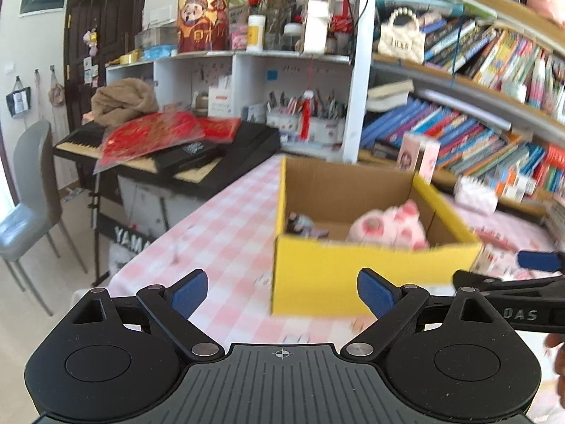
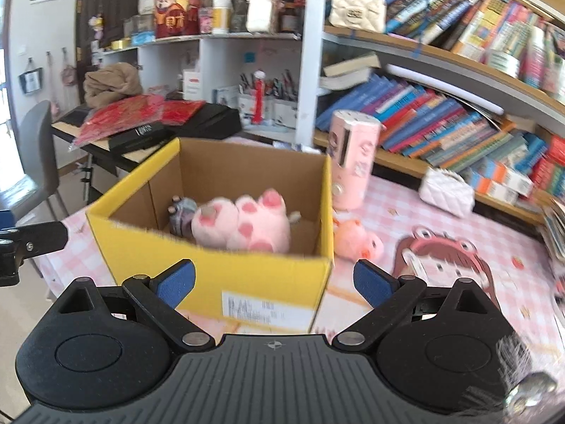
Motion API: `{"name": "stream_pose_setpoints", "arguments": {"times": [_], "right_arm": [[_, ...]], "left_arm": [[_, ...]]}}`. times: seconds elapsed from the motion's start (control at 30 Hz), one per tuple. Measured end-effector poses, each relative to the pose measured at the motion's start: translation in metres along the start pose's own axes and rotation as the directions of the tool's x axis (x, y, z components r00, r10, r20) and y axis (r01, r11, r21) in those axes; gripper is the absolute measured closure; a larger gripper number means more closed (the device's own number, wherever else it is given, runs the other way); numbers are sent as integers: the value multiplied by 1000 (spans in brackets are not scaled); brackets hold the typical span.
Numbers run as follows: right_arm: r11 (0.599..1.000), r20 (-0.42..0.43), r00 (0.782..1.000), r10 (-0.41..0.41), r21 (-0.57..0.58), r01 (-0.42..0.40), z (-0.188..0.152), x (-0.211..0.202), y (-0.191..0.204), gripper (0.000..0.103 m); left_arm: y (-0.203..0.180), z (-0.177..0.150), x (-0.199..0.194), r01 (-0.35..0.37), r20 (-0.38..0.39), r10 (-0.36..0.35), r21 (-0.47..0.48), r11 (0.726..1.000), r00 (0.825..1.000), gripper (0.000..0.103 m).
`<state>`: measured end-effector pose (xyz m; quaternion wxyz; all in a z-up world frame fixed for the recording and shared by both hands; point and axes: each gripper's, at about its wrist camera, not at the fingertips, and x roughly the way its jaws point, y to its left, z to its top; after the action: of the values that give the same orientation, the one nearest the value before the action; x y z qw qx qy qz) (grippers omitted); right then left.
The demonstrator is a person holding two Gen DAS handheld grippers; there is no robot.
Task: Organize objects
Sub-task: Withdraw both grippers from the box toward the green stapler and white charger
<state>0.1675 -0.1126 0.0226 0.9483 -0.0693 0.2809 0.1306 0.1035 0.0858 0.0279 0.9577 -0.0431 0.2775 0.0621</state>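
In the left wrist view the left gripper point(image 1: 281, 293) gapes wide and empty before the yellow box point(image 1: 353, 275), which a careless advance could shove, while in the right wrist view the right gripper point(image 2: 273, 282), equally wide and empty, could clip that box's wall reaching the small pink plush point(image 2: 356, 242) just beside it.

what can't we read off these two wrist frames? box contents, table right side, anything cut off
- Dark figure in the yellow box: motion blur, half behind the pink plush; identity unclear in both views.
- Box floor near the front: hidden by the front wall.
- Shipping label: text blurred.
- Small pink plush beside the box: right wrist view only, blurred.
- Right gripper in left wrist view: cut off by the frame edge.
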Motion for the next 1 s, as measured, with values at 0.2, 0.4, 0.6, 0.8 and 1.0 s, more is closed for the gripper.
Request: {"name": "stream_pose_setpoints", "arguments": {"times": [0.2, 0.4, 0.6, 0.8, 1.0], "right_arm": [[999, -37, 998, -52, -6, 52, -32, -25, 13, 6], [996, -71, 993, -90, 5, 91, -57, -45, 21, 6], [992, -87, 989, -121, 22, 124, -77, -63, 25, 6], [987, -106, 983, -151, 41, 156, -95, -78, 23, 6], [976, -135, 972, -191, 81, 203, -110, -90, 14, 6]], "left_arm": [[1, -24, -15, -7, -58, 9, 35, 999, 998, 9], [-1, -44, -29, 10, -106, -4, 57, 998, 994, 9], [-4, -57, -42, 41, -120, -32, 74, 996, 992, 9], [-13, -69, -48, 88, -146, -72, 103, 991, 987, 9], [-25, -76, -51, 143, -168, -119, 138, 980, 979, 9]]}}
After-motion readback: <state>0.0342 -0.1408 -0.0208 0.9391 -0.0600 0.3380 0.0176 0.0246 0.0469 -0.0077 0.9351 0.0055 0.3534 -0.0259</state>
